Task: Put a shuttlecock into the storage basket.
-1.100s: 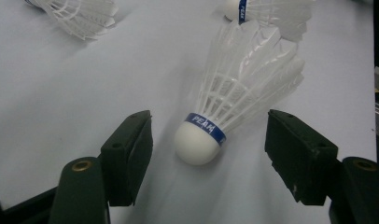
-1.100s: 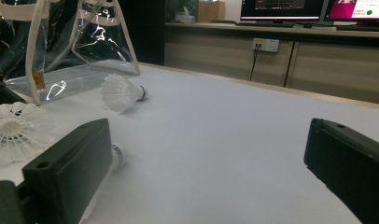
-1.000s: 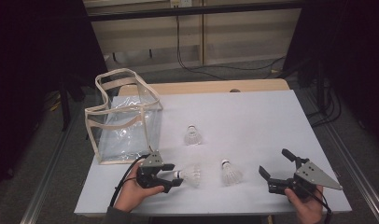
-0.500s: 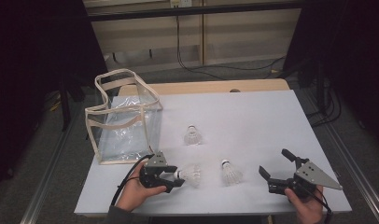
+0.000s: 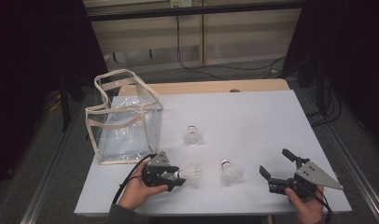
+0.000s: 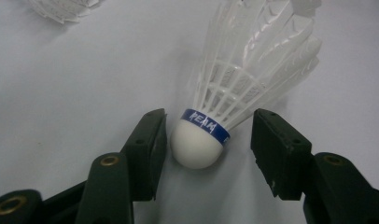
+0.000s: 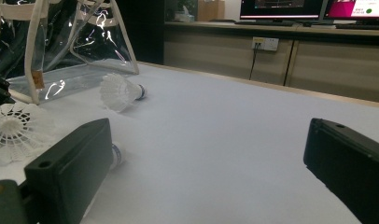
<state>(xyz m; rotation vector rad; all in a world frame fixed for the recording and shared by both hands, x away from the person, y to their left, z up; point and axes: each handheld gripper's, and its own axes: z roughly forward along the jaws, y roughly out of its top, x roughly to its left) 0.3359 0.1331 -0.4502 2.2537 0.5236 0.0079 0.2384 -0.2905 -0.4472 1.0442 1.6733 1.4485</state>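
Three white feather shuttlecocks lie on the pale table (image 5: 253,116). The nearest one (image 5: 190,174) (image 6: 234,93) has its white cork and blue band between the jaws of my left gripper (image 5: 176,176) (image 6: 208,144). Those jaws have just been closing. The left pad sits against the cork, while a gap remains at the right pad, so the gripper is open. A second shuttlecock (image 5: 230,172) (image 7: 10,130) lies between the two hands. The third (image 5: 192,136) (image 7: 120,91) lies farther back. My right gripper (image 5: 275,162) (image 7: 206,154) rests open at the near right with nothing in it.
A clear plastic bag (image 5: 122,121) (image 7: 61,46) with beige trim and handles stands open at the table's left. The table's front edge runs just below both hands. Cabinets and cables stand beyond the far edge.
The left gripper's jaws have narrowed around the shuttlecock's cork. Both hands have stayed in place.
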